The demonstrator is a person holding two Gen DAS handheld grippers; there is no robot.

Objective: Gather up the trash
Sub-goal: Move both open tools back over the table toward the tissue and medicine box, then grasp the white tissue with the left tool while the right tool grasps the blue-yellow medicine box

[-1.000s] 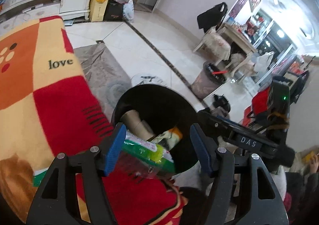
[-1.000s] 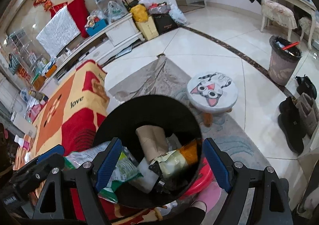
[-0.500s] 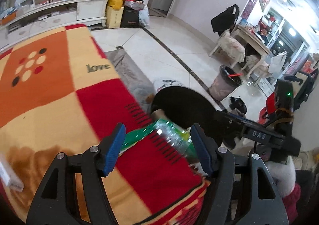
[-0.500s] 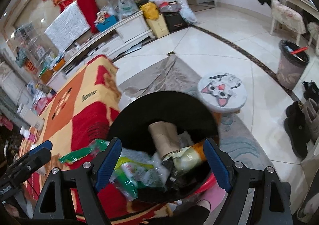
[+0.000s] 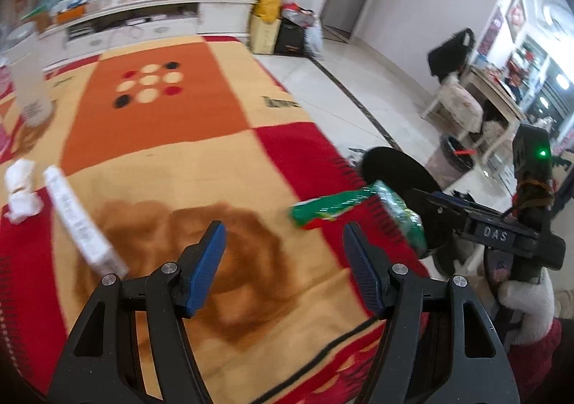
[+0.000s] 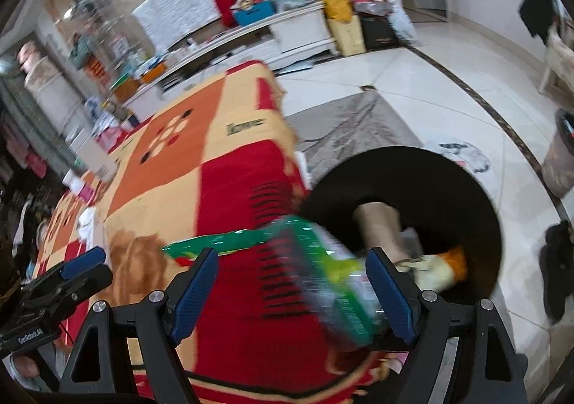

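Observation:
A green plastic wrapper lies at the blanket's edge, hanging over the rim of the black trash bin. It also shows blurred in the right wrist view, between the fingers but not gripped. My left gripper is open and empty over the blanket. My right gripper is open beside the bin, which holds a cardboard tube and an orange-tipped wrapper. A white box and crumpled tissues lie on the blanket at the left.
The red, orange and yellow blanket covers the table. A white bottle stands at its far left. A second bin, a cat stool and shoes are on the tiled floor. Cluttered white cabinets line the far wall.
My left gripper let go of the green wrapper and pulled back left over the blanket. The wrapper now lies across the bin's rim. The right gripper shifted slightly left.

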